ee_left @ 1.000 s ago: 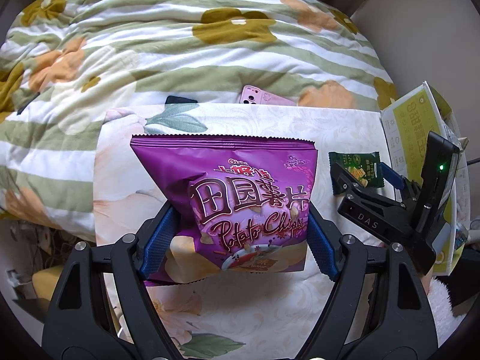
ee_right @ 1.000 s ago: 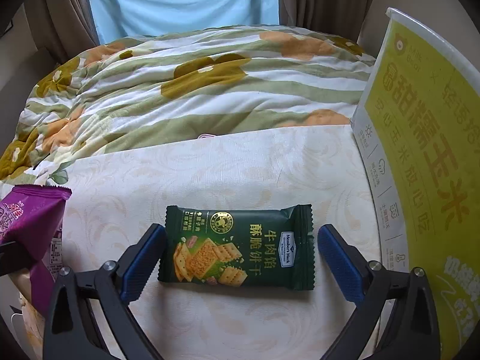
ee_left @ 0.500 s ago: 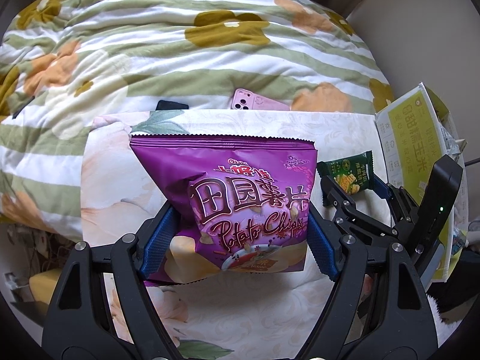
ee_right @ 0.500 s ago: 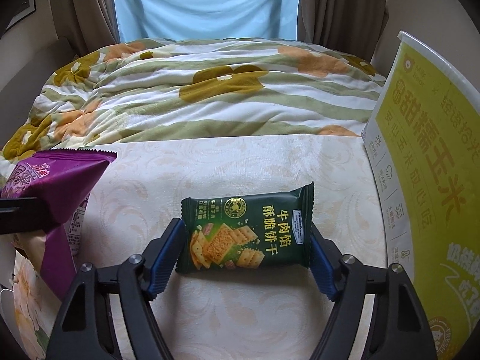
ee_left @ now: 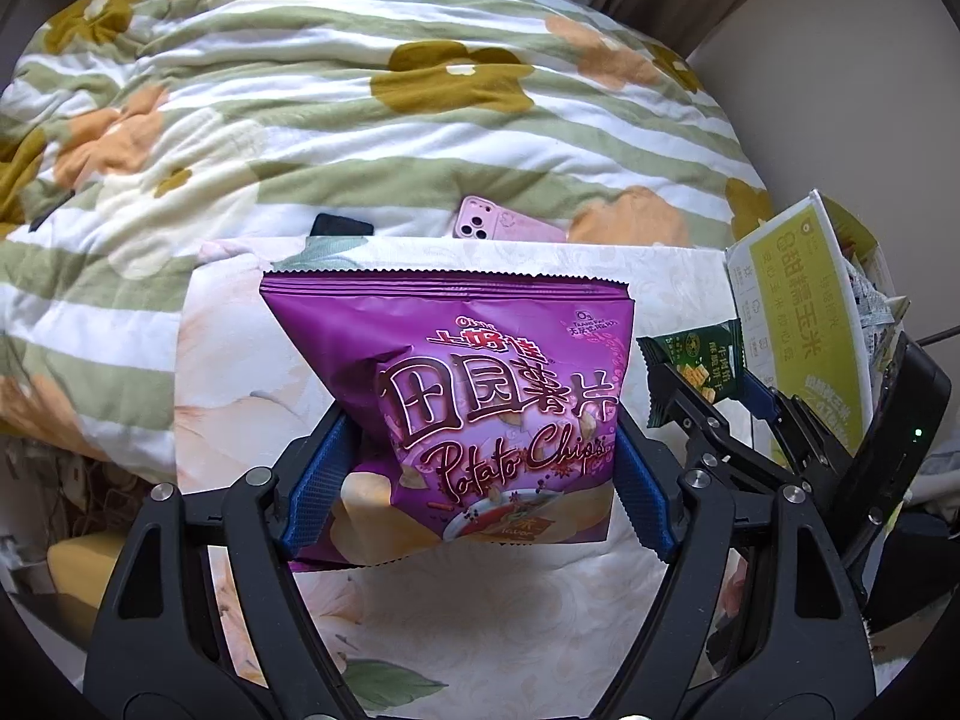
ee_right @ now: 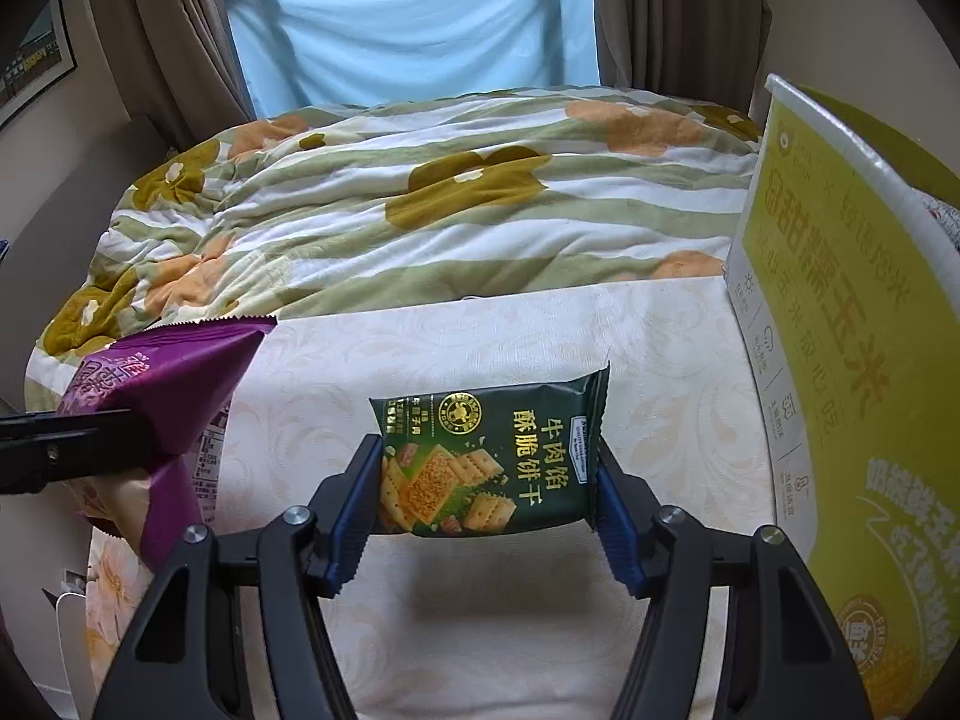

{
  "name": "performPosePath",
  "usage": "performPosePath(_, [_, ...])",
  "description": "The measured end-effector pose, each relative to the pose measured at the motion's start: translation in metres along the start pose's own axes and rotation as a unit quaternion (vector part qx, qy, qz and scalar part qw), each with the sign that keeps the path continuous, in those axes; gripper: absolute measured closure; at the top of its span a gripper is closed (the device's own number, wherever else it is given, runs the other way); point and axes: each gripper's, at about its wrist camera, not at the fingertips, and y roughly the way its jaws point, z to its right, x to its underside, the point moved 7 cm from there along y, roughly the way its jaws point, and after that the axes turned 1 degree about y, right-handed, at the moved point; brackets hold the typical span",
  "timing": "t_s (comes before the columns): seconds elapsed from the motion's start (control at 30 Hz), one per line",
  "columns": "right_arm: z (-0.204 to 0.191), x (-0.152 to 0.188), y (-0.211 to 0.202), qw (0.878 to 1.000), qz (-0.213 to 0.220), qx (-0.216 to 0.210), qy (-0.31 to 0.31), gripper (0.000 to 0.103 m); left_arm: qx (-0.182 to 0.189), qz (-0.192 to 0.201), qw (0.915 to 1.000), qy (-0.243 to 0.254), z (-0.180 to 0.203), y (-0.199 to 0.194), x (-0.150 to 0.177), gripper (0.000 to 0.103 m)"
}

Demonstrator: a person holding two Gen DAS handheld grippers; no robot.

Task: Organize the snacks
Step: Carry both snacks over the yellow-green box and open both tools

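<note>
My left gripper (ee_left: 480,474) is shut on a purple potato chips bag (ee_left: 480,384) and holds it above the cream floral table (ee_left: 468,618). My right gripper (ee_right: 489,498) is shut on a green cracker packet (ee_right: 486,462) and holds it lifted above the table (ee_right: 480,618). The purple bag also shows at the left of the right wrist view (ee_right: 168,384). The right gripper with the green packet (ee_left: 696,366) shows to the right of the purple bag in the left wrist view.
A yellow-green carton (ee_right: 852,372) stands at the table's right edge, also in the left wrist view (ee_left: 804,324). A bed with a flowered quilt (ee_left: 360,120) lies beyond the table. A pink phone (ee_left: 510,228) and a dark object (ee_left: 339,225) lie on the quilt by the table's far edge.
My right gripper has shut on the green cracker packet and lifted it off the table. My left gripper has kept hold of the purple bag and risen slightly.
</note>
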Motion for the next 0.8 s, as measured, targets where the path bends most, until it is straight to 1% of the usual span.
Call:
performPosePath(0.17, [-0.01, -0.026, -0.05, 0.999, 0.027, -0.026, -0.003, 0.043, -0.003, 0.033, 0.9993, 0.014, 0.019, -0.039, -0.015, 0.025])
performPosePath(0.27, [-0.009, -0.046, -0.091, 0.998, 0.049, -0.042, 0.0, 0.043, -0.008, 0.059, 0.9978, 0.028, 0.042, -0.066, -0.025, 0.025])
performPosePath(0.37, [0.002, -0.062, -0.132, 0.996, 0.077, -0.05, -0.002, 0.043, -0.011, 0.089, 0.9951, 0.04, 0.073, -0.092, -0.032, 0.025])
performPosePath(0.43, [0.017, -0.07, -0.158, 0.994, 0.092, -0.054, -0.003, 0.043, -0.015, 0.105, 0.9933, 0.046, 0.098, -0.105, -0.035, 0.025])
performPosePath(0.5, [0.035, -0.076, -0.181, 0.993, 0.103, -0.056, -0.002, 0.043, -0.009, 0.121, 0.9912, 0.053, 0.127, -0.116, -0.037, 0.025])
performPosePath(0.57, [0.057, -0.08, -0.201, 0.992, 0.113, -0.053, -0.006, 0.043, -0.006, 0.128, 0.9899, 0.061, 0.157, -0.121, -0.039, 0.025])
performPosePath(0.67, [0.097, -0.081, -0.225, 0.992, 0.119, -0.043, -0.005, 0.043, 0.009, 0.132, 0.989, 0.065, 0.205, -0.12, -0.038, 0.025])
performPosePath(0.8, [0.155, -0.078, -0.245, 0.993, 0.118, -0.025, 0.001, 0.043, 0.025, 0.125, 0.9891, 0.073, 0.271, -0.103, -0.032, 0.025])
